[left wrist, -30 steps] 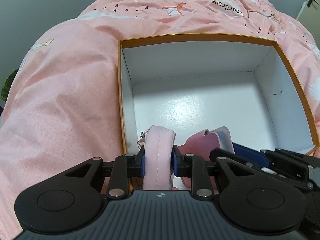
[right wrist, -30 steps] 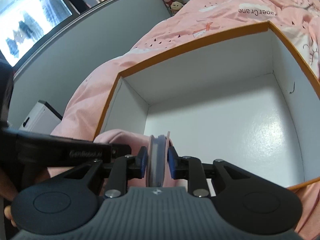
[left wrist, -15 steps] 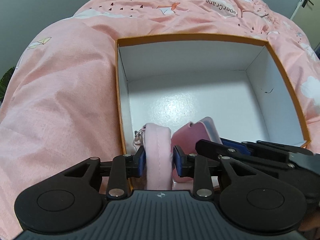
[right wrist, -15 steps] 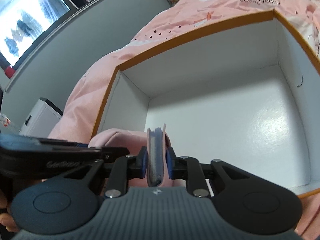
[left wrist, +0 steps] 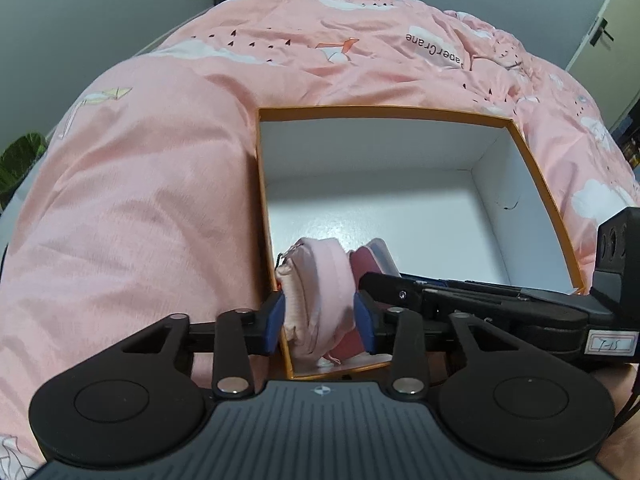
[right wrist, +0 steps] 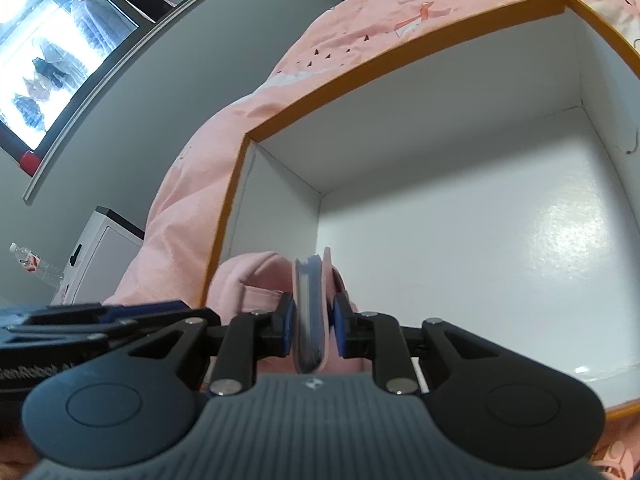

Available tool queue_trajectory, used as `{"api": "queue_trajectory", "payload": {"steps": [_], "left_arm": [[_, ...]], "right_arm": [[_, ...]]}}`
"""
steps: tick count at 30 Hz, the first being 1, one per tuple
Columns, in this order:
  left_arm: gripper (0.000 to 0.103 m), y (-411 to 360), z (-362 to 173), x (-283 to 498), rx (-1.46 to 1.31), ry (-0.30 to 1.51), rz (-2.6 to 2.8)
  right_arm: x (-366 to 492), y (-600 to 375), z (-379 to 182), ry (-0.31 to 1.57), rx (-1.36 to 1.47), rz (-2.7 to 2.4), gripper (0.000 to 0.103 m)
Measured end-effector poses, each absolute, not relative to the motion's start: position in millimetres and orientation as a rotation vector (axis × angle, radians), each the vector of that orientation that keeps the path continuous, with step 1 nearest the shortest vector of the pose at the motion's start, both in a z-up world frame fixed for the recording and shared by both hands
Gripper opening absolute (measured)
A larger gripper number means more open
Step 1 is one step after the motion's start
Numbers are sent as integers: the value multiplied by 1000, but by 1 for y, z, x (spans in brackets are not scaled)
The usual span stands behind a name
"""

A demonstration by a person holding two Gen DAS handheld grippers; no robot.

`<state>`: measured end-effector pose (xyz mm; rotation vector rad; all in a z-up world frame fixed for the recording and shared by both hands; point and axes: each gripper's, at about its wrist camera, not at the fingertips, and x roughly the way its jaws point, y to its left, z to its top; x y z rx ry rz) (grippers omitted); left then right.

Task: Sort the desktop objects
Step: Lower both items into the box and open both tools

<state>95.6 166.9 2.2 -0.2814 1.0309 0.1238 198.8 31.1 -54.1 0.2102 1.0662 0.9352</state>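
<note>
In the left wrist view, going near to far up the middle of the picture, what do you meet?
left gripper → pink pouch between its pads → white floor of the orange-rimmed box → box's far wall → pink duvet → grey wall.

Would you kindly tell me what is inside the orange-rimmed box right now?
The orange-rimmed box holds a pink fabric pouch and a pink-covered notebook at its near-left corner; otherwise bare white floor. The grippers cover the near edge.

1. One open box (left wrist: 532,168), orange outside, white inside.
2. One pale pink fabric pouch (left wrist: 320,292) at the box's near corner.
3. One flat pink case (right wrist: 310,300) with a bluish edge.
4. Two hand-held grippers: left hand-held gripper (left wrist: 320,316) and right hand-held gripper (right wrist: 311,326).
5. One pink quilt (left wrist: 140,200) on the bed.
6. One plastic bottle (right wrist: 34,264).
</note>
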Motion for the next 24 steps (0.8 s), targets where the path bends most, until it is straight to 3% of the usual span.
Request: {"api": "queue_trajectory", "payload": {"steps": [7,16,17,18,24], "left_arm": [[42,166,-2,93,-264,982,88],[41,152,-12,98,-167,1006,67],[39,150,-15,99,-152,1025,65],[29,147,-19,98,-141,1036,61],[23,152,-23,90,-248,1075,20]], "right_arm": [[204,27,-55,1130,295,953,30],[209,21,-57,1159,320,951,31],[211,19,-57,1159,330,945,31],[212,17,-57,1165,344,944,31],[219,9,-58,1221,424,977,30]]}}
